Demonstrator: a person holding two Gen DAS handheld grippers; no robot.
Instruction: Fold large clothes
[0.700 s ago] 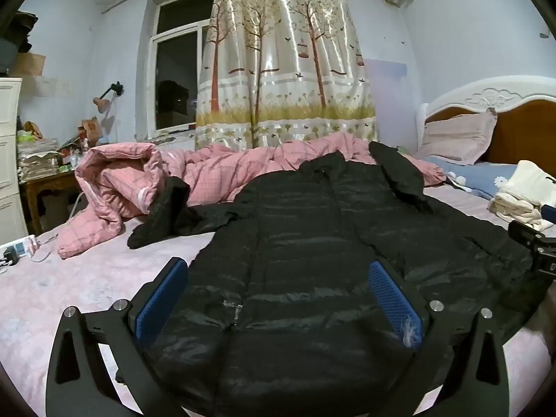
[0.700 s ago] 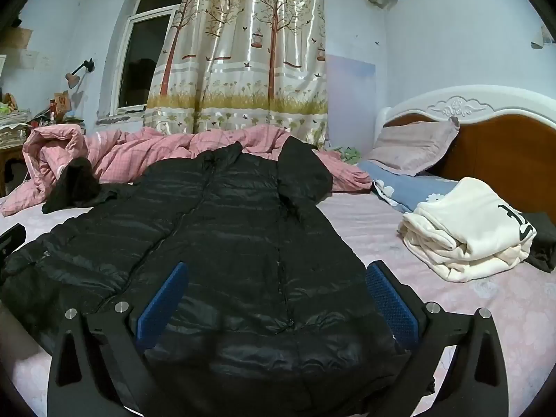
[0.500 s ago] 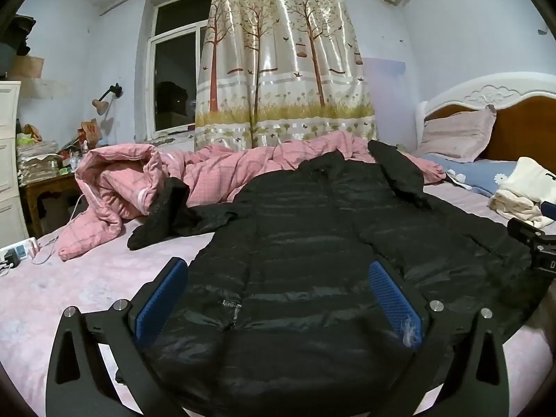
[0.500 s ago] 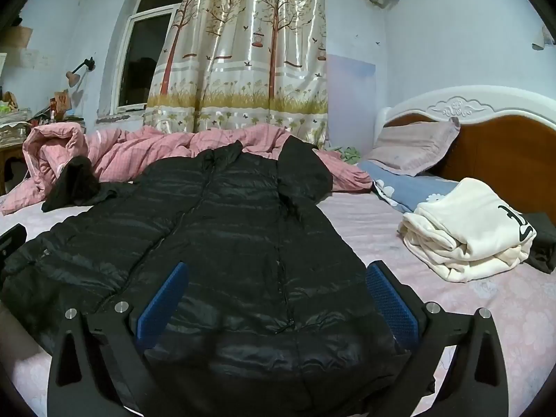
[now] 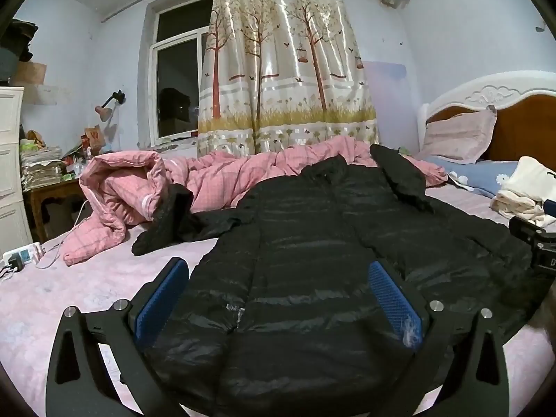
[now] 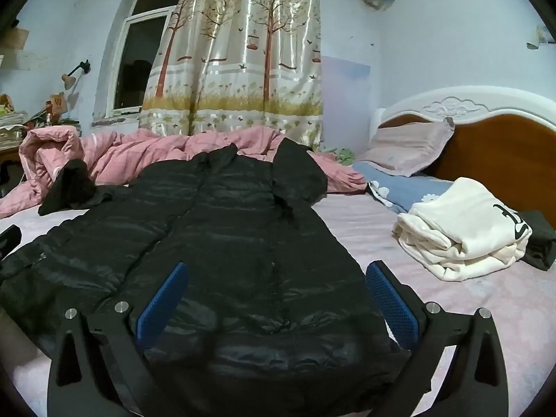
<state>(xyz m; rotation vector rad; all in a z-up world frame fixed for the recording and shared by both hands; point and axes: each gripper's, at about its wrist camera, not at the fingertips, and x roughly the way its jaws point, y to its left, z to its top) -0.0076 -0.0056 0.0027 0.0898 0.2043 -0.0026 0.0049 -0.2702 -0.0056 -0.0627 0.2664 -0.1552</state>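
A long black puffer coat [image 5: 312,250] lies spread flat on the pink bed, hem toward me, collar toward the far side. It also fills the middle of the right wrist view [image 6: 236,236]. One sleeve [image 5: 163,219] lies out to the left, the other [image 6: 295,177] is folded over the chest. My left gripper [image 5: 278,292] is open and empty over the hem's left part. My right gripper [image 6: 276,288] is open and empty over the hem's right part. The right gripper's body shows at the left wrist view's right edge [image 5: 535,243].
A crumpled pink quilt [image 5: 146,187] lies at the far left of the bed. A folded cream garment [image 6: 462,229] sits at the right, with a dark item [image 6: 540,239] beside it. Pillows [image 6: 406,146] and headboard [image 6: 504,149] are far right. A power strip [image 5: 21,255] lies at the left edge.
Both grippers stay open over the hem. The left wrist view has shifted slightly; nothing was taken hold of.
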